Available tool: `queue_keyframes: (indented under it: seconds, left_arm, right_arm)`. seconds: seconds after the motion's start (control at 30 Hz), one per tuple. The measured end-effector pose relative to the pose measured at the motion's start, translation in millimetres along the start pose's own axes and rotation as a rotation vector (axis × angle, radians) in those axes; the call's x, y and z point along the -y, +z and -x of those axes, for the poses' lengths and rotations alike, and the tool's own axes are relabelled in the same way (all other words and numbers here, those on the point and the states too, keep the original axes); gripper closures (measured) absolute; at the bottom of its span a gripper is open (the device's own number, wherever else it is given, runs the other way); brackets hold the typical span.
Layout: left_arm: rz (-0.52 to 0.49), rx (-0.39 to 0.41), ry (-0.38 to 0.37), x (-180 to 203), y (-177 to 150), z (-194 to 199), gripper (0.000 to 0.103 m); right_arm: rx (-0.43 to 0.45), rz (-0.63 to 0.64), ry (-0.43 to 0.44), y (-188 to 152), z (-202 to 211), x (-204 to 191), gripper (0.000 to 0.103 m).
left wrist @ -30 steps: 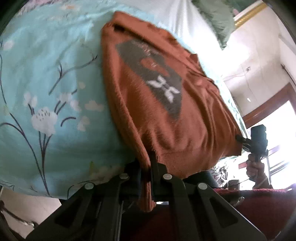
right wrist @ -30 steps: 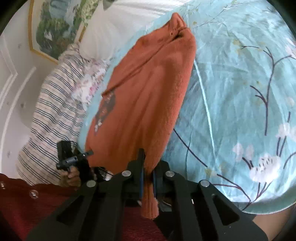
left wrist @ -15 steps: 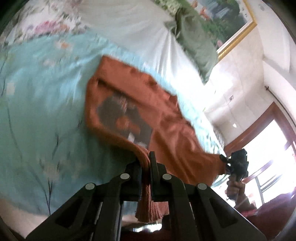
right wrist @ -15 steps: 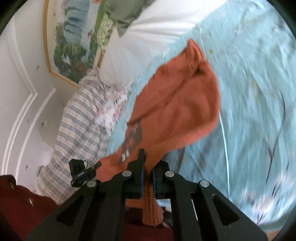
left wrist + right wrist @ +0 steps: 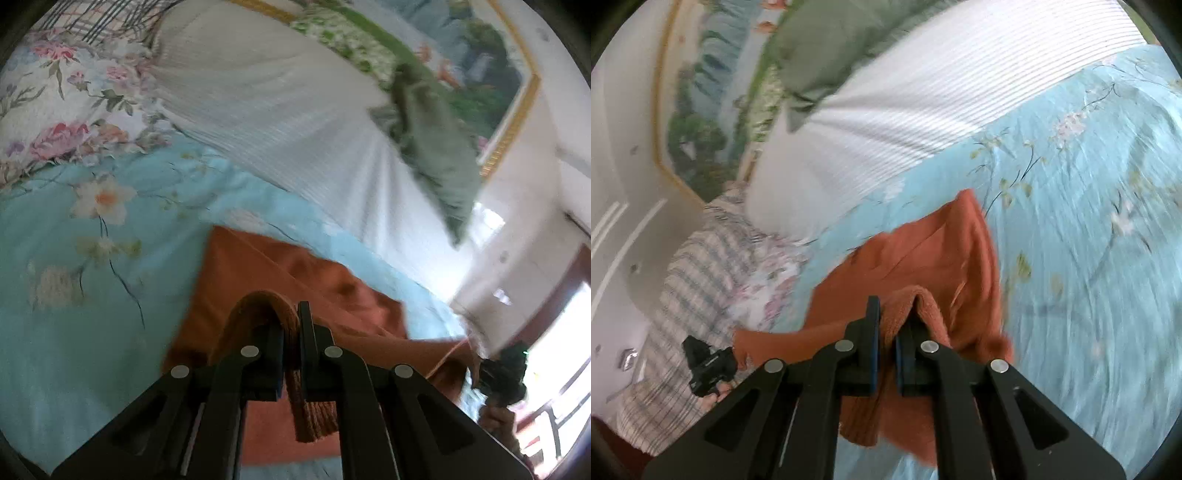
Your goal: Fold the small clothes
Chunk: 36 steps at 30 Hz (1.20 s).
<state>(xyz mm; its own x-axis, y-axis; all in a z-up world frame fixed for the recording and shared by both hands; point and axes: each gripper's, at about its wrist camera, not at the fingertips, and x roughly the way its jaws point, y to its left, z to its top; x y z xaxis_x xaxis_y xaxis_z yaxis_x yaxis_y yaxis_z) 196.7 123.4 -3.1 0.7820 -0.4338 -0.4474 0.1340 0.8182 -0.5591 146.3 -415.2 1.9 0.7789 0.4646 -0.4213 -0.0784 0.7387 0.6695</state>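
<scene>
1. Pinching the sweater (image 5: 258,269) hem — left gripper (image 5: 291,332), jaws pressed on the knit.
2. Right gripper (image 5: 886,328) — jaws likewise clamped on the hem.
3. Sweater lies doubled over on the quilt (image 5: 74,295), below the pillow (image 5: 277,110).

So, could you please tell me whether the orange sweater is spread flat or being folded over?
Being folded. Its hem is pinched in the left tool and right tool, doubled over the orange sweater lying on the blue bedspread.

Bright daylight, window (image 5: 565,373) glare; motion blur, fisheye edge warping.
</scene>
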Motion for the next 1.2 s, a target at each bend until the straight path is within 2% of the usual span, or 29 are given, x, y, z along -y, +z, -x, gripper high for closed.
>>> queue_keyframes:
  seconds: [0.23,0.4,0.47,0.57,0.63,0.67,0.7,0.73,0.8,0.87,0.93,1.0,1.03,1.1,1.17,1.2]
  left_arm:
    - [0.002,-0.046,0.077,-11.6,28.8,-62.7,0.099]
    - [0.012,-0.082,0.128,-27.9,38.6,-101.5,0.099]
    - [0.019,-0.112,0.159,-37.1,38.4,-119.3,0.099]
    - [0.033,-0.184,0.218,-49.0,31.9,-141.6,0.098]
    - [0.050,-0.206,0.223,-53.3,28.4,-144.2,0.097]
    - [0.050,-0.204,0.221,-52.2,26.3,-139.5,0.095]
    - [0.041,-0.204,0.220,-48.7,23.8,-133.6,0.087]
    - [0.030,-0.206,0.217,-44.1,20.9,-127.9,0.078]
    - [-0.005,-0.215,0.186,-25.9,8.3,-113.9,0.073]
    - [-0.056,-0.258,0.130,-0.9,-11.6,-110.0,0.070]
    - [-0.103,-0.326,0.064,21.7,-33.9,-116.3,0.070]
    - [-0.155,-0.426,-0.005,43.8,-57.3,-133.5,0.069]
    - [-0.182,-0.463,-0.029,51.3,-65.6,-142.5,0.064]
    - [-0.234,-0.481,-0.022,58.3,-69.6,-153.2,0.057]
    - [-0.245,-0.493,-0.007,57.8,-60.7,-165.0,0.058]
    - [-0.241,-0.490,0.003,55.6,-54.3,-169.1,0.062]
  right_arm:
    - [-0.048,-0.019,-0.080,30.3,-59.0,26.0,0.095]
    - [-0.101,-0.037,-0.133,34.3,-86.5,41.6,0.095]
    - [-0.148,-0.066,-0.180,32.5,-97.5,52.7,0.094]
    - [-0.171,-0.133,-0.173,29.3,-98.6,65.7,0.094]
    - [-0.147,-0.154,-0.180,28.2,-84.8,66.5,0.090]
    - [-0.124,-0.151,-0.201,28.0,-75.5,64.2,0.082]
    - [-0.094,-0.142,-0.223,27.4,-64.1,60.6,0.072]
    - [-0.051,-0.122,-0.249,25.1,-48.8,53.0,0.068]
    - [-0.038,-0.062,-0.229,18.0,-41.1,35.1,0.068]
    - [-0.131,0.041,-0.169,1.9,-55.4,8.2,0.068]
    - [-0.267,0.147,-0.134,-21.3,-82.9,-15.6,0.068]
    - [-0.366,0.232,-0.126,-38.8,-106.6,-29.0,0.068]
    - [-0.401,0.283,-0.149,-45.4,-117.8,-33.9,0.068]
    - [-0.419,0.368,-0.208,-47.6,-131.2,-40.3,0.072]
    - [-0.397,0.430,-0.271,-39.1,-137.4,-45.0,0.072]
    - [-0.374,0.454,-0.318,-32.7,-140.4,-44.9,0.072]
